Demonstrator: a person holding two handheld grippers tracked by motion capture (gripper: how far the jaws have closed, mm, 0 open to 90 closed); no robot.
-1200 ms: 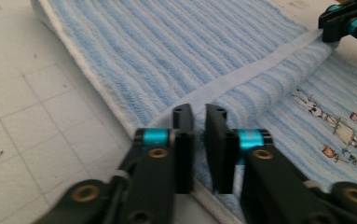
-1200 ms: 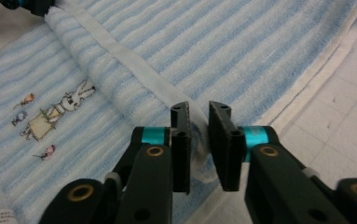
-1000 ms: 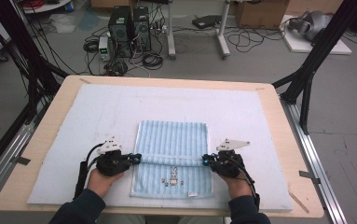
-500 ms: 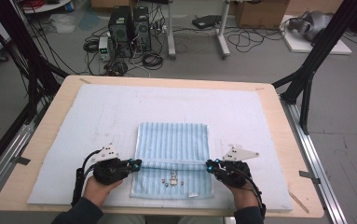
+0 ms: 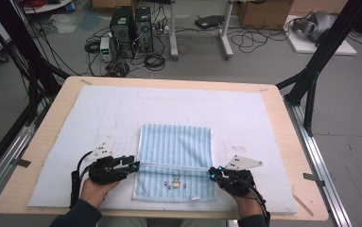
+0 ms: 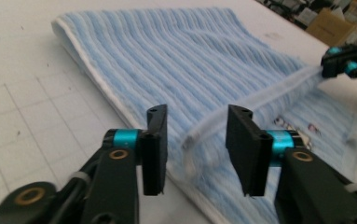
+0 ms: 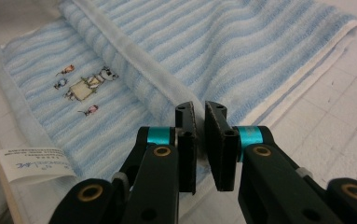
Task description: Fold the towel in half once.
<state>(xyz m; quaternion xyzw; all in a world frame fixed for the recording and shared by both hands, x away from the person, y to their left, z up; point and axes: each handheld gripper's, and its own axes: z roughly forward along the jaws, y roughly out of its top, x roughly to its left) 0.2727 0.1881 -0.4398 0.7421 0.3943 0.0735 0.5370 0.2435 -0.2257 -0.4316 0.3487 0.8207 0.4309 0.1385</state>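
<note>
A light-blue striped towel point(image 5: 174, 146) lies folded on the white mat point(image 5: 98, 123). A white hem runs across it from left to right. My left gripper point(image 5: 133, 165) is at the hem's left end. In the left gripper view point(image 6: 195, 140) its jaws have just been opening, and the hem lies loose between the pads, untouched. My right gripper point(image 5: 212, 172) is at the hem's right end. It is shut on the towel's hem point(image 7: 199, 116), and it also appears far off in the left gripper view point(image 6: 337, 63) pinching that hem.
Small embroidered figures point(image 7: 85, 86) and a white care label point(image 7: 31, 165) are on the towel's lower layer near the front. The mat covers most of the wooden table point(image 5: 41, 142). Computers and cables sit on the floor beyond the far edge.
Both grippers have shifted a little toward the table's near edge along with the hem. The left jaws now stand apart around the hem.
</note>
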